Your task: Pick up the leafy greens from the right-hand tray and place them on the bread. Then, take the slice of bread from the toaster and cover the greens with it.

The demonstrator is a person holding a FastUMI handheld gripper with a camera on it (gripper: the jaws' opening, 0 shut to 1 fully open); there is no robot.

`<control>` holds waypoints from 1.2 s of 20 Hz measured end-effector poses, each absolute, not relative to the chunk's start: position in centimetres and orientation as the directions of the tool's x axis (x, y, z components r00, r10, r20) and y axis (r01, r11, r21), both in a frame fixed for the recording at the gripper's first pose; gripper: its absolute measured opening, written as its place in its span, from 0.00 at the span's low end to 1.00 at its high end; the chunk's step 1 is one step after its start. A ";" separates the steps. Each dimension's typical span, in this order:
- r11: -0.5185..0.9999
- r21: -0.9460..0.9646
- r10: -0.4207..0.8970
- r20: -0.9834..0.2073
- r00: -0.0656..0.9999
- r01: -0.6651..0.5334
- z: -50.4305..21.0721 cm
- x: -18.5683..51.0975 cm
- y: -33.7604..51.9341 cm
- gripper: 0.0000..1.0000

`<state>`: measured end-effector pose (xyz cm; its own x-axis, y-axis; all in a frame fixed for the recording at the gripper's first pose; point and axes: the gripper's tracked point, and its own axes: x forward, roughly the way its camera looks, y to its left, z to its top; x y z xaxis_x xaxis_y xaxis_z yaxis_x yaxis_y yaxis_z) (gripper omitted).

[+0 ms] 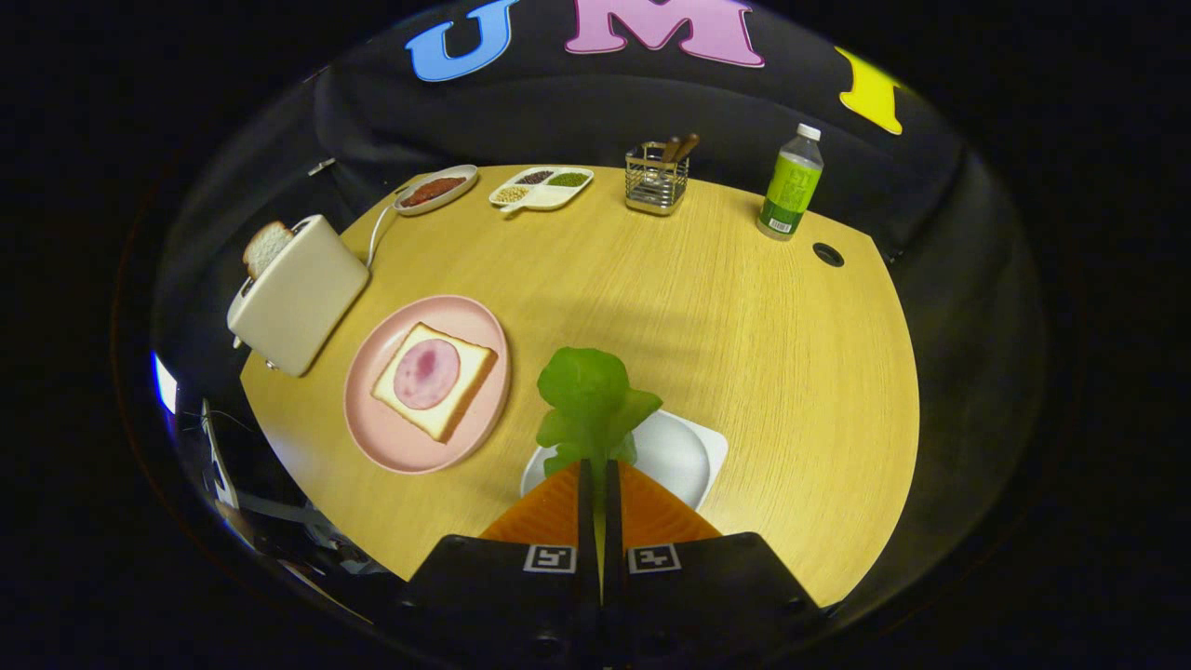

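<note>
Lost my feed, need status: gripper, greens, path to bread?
Gripper shut on greens, lifted above white tray. Bread with ham on pink plate, beyond fingers, left. Nothing between.

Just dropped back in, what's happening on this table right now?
The hand-held gripper is shut on the green leafy greens, holding them above the white right-hand tray. To the left of the fingers, the pink round plate holds a slice of bread topped with a round ham slice, with no greens on it yet. Beyond the plate, the cream toaster has the second bread slice sticking up out of it.
</note>
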<state>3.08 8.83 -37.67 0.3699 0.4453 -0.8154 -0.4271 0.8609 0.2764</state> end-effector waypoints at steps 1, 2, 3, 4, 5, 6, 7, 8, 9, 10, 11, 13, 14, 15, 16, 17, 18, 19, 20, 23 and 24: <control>0.856 0.281 0.455 -0.808 0.375 -0.433 -36.6 3.0 9.4 0.05; 0.851 0.287 0.466 -0.799 0.381 -0.441 -35.6 3.0 10.2 0.05; 0.843 0.294 0.480 -0.790 0.382 -0.450 -34.7 2.8 11.1 0.05; 0.835 0.302 0.493 -0.783 0.380 -0.461 -33.9 2.7 12.2 0.06; 0.825 0.312 0.508 -0.775 0.376 -0.472 -33.2 2.5 13.4 0.06; 0.816 0.321 0.521 -0.769 0.370 -0.480 -32.7 2.4 14.6 0.06; 0.806 0.331 0.534 -0.765 0.361 -0.490 -32.2 2.2 15.9 0.06; 0.798 0.336 0.543 -0.761 0.354 -0.501 -31.8 2.1 17.3 0.06; 0.789 0.340 0.552 -0.757 0.348 -0.512 -31.6 2.0 18.7 0.06; 0.780 0.344 0.561 -0.755 0.340 -0.524 -31.3 1.9 20.0 0.06; 0.771 0.349 0.570 -0.752 0.332 -0.533 -31.2 1.7 21.3 0.06; 0.755 0.356 0.585 -0.745 0.321 -0.551 -30.7 1.7 23.7 0.07; 0.751 0.352 0.586 -0.745 0.319 -0.558 -30.7 1.8 24.6 0.07; 0.749 0.347 0.585 -0.746 0.318 -0.565 -30.7 2.0 25.3 0.07; 0.750 0.340 0.581 -0.748 0.319 -0.567 -30.9 2.3 25.8 0.07; 0.752 0.337 0.577 -0.752 0.319 -0.566 -31.1 2.5 26.2 0.07; 0.756 0.335 0.572 -0.756 0.318 -0.562 -31.4 2.7 26.5 0.07; 0.767 0.327 0.559 -0.763 0.325 -0.551 -32.0 2.9 26.5 0.11; 0.779 0.315 0.545 -0.768 0.336 -0.543 -32.3 3.4 26.5 0.41; 0.794 0.278 0.521 -0.768 0.372 -0.540 -32.4 4.0 26.1 1.00; 0.794 0.274 0.521 -0.767 0.375 -0.542 -32.3 3.9 26.1 1.00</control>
<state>3.93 26.06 -32.25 0.3751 0.5209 -0.7668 -0.5419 0.7943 0.2745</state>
